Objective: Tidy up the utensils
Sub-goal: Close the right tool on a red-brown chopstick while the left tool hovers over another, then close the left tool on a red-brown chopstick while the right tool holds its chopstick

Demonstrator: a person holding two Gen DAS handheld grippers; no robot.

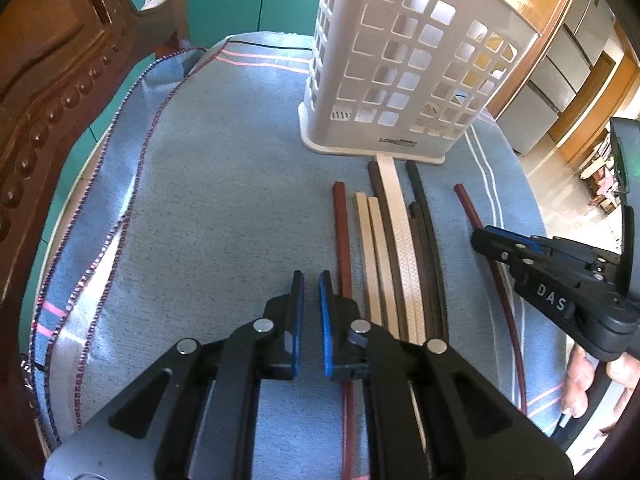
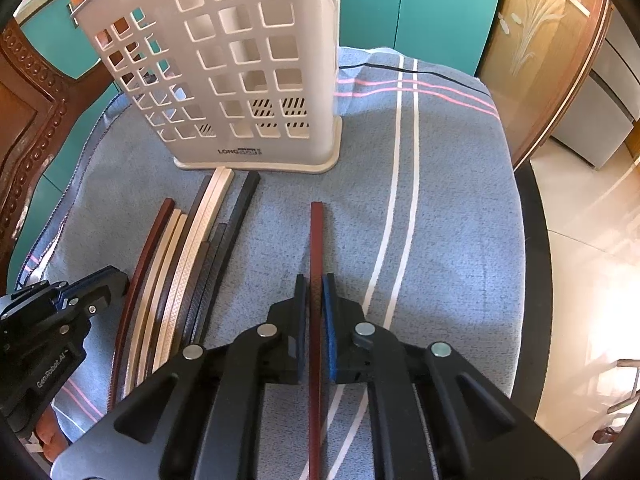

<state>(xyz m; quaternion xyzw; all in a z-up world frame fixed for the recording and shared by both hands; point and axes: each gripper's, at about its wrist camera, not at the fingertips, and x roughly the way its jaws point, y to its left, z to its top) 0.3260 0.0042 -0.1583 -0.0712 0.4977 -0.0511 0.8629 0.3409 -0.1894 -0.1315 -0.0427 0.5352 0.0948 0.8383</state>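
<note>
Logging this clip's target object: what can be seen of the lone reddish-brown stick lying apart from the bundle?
The reddish-brown stick is long, thin and square-edged, seemingly lacquered wood. It lies flat on the blue cloth, its far end pointing toward the white basket without reaching it, clearly apart from the bundle of sticks. The right gripper is shut on it partway along.

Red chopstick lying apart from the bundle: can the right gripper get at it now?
Probably yes: the right gripper already straddles the red chopstick, nothing blocks it, and the fingers look nearly shut on it.
</note>
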